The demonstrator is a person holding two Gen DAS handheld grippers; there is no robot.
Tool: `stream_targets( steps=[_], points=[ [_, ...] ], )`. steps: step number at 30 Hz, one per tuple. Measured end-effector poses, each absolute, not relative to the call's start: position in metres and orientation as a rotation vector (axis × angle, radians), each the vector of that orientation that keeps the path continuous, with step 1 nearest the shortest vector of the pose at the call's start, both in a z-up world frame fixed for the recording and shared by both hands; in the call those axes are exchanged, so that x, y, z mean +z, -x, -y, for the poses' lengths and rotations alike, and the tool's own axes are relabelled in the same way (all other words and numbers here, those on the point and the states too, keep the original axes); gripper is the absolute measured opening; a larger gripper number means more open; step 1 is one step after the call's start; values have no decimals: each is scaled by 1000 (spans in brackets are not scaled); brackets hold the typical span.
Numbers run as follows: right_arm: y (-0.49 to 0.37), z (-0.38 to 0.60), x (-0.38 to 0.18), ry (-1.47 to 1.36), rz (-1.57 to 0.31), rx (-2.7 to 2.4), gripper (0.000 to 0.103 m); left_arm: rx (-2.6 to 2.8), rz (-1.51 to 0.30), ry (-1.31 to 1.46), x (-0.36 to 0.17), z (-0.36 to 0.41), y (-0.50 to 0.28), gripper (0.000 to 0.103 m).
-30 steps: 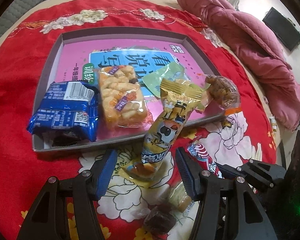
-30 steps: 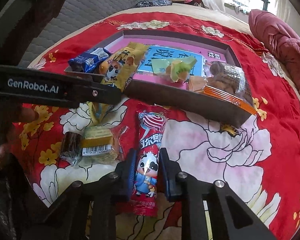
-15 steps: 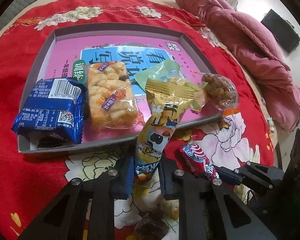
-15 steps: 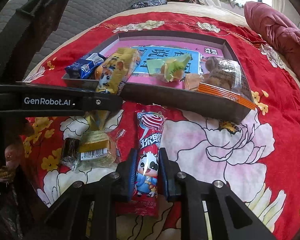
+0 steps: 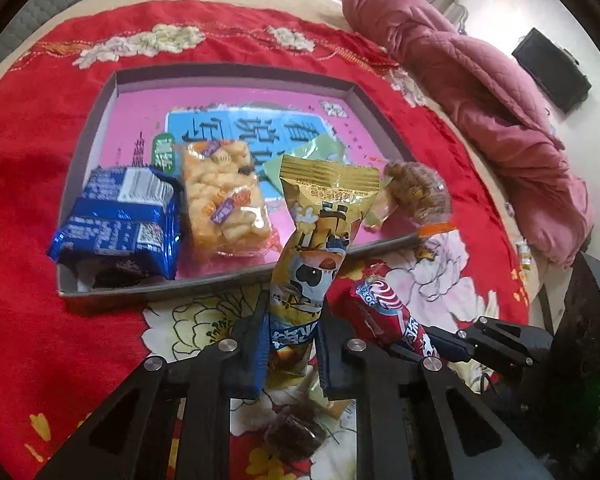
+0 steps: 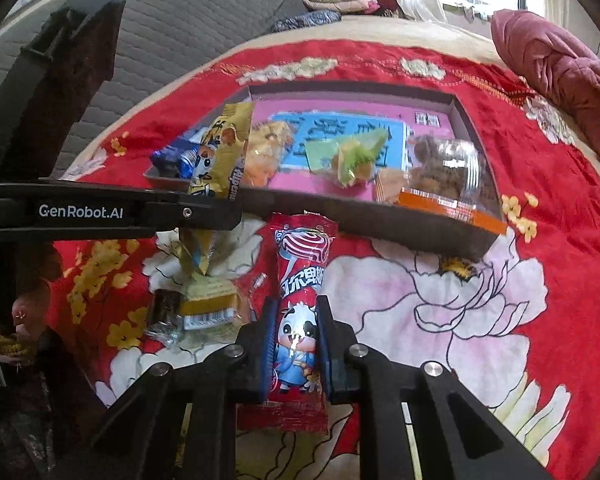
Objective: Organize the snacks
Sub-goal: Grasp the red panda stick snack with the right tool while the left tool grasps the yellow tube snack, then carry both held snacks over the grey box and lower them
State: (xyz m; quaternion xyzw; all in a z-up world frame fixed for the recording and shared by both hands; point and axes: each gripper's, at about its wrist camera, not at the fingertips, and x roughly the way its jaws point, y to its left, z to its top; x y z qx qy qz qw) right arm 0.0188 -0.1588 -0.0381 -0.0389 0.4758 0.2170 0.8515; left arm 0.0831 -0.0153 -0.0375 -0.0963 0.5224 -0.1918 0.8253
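Green packet (image 5: 320, 152) partly behind yellow packet (image 5: 324, 216)

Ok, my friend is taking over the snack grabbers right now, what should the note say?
Left hand-held gripper: shut on the yellow snack bag.
Right hand-held gripper: shut on the red candy bag.
Done: blue packet, rice cracker, green pouch and nut tub are in the tray.
Left: both held bags, plus the small cake on the red cloth.
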Motion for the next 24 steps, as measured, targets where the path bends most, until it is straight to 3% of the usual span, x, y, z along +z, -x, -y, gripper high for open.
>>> stream_targets(
  steps=[24],
  points=[
    [-23,155,8,64,-800,465,18,-317,-976,315,10,-38,-87,20]
  ],
)
